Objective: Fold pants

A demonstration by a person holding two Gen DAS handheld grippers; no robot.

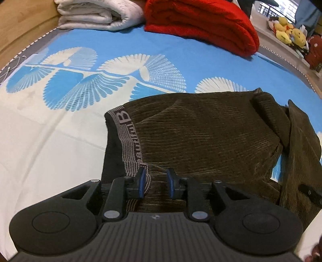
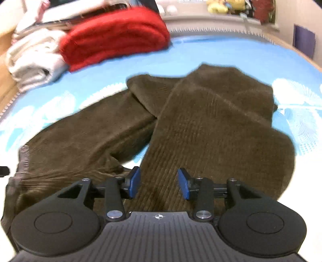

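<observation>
Brown corduroy pants (image 1: 201, 131) lie on the bed, their grey lettered waistband (image 1: 129, 141) at the left end. My left gripper (image 1: 156, 178) hovers over the waistband's near end; its blue pads stand apart and pinch nothing. In the right wrist view the pants (image 2: 211, 121) have their legs doubled back, one leg crossing over the other. My right gripper (image 2: 159, 180) is open above the near leg, with ribbed cloth showing in the wide gap between the pads. A bit of the other gripper (image 2: 4, 170) shows at the left edge.
The bed sheet (image 1: 60, 141) is blue and white with a fan pattern. A folded red blanket (image 1: 201, 24) and a folded white quilt (image 1: 96, 14) lie at the far end. Yellow plush toys (image 1: 287, 32) sit on a ledge beyond. A wooden frame (image 1: 20, 26) borders the left.
</observation>
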